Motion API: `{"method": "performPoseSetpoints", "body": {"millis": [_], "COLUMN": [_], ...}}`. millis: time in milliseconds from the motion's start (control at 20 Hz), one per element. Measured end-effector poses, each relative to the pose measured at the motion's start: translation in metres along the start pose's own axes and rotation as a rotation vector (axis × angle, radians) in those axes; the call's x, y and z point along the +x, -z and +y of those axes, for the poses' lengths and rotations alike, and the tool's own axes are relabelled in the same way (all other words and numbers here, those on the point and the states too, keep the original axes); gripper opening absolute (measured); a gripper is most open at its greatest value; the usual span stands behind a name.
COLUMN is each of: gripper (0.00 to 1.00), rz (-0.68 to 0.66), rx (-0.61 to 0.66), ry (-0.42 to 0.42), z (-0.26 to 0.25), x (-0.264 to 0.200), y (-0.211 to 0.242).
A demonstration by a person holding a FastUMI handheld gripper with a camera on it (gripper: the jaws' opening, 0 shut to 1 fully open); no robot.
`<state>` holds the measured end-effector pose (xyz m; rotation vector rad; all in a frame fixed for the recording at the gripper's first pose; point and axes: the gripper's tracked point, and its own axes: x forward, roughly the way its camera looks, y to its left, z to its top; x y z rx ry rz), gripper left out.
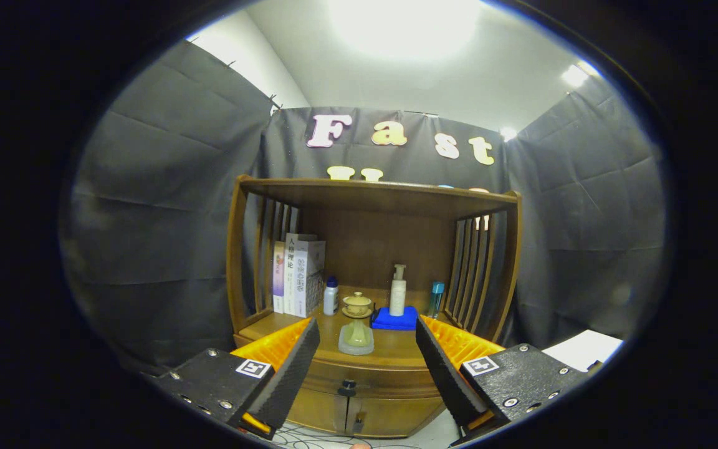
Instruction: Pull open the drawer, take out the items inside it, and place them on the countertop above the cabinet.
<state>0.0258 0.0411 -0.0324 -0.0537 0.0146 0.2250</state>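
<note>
A wooden cabinet (374,249) stands ahead of me against the booth's wall. Its drawer (365,379) is closed, with a small dark knob (348,385) at the middle of its front, just below the countertop (396,346). My gripper (366,358) is open, its fingers spread wide and apart from the cabinet, with the knob and a pale green lidded tea bowl (356,337) seen between them. Nothing is held. The drawer's contents are hidden.
On the countertop stand several books (296,274) at the left, a small white bottle (331,295), a stacked ceramic cup (357,305), a pump bottle (398,292) on a blue cloth (394,319), and a blue-capped bottle (436,298). Two lower doors (359,416) sit under the drawer. Cables lie on the floor.
</note>
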Motion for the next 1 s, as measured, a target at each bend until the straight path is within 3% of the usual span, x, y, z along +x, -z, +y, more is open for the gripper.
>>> {"method": "performPoseSetpoints", "body": {"millis": [250, 400, 500, 750, 1000], "gripper": [0.95, 0.95, 0.95, 0.95, 0.95], "rz": [-0.017, -0.043, -0.044, -0.068, -0.065], "rx": [-0.046, -0.054, -0.023, 0.081, 0.012], "ry": [0.052, 0.034, 0.066, 0.037, 0.092], "z": [-0.006, 0.000, -0.009, -0.013, -0.036], "x": [-0.028, -0.034, -0.039, -0.041, -0.036], "y": [-0.023, -0.032, -0.035, -0.042, -0.038]}}
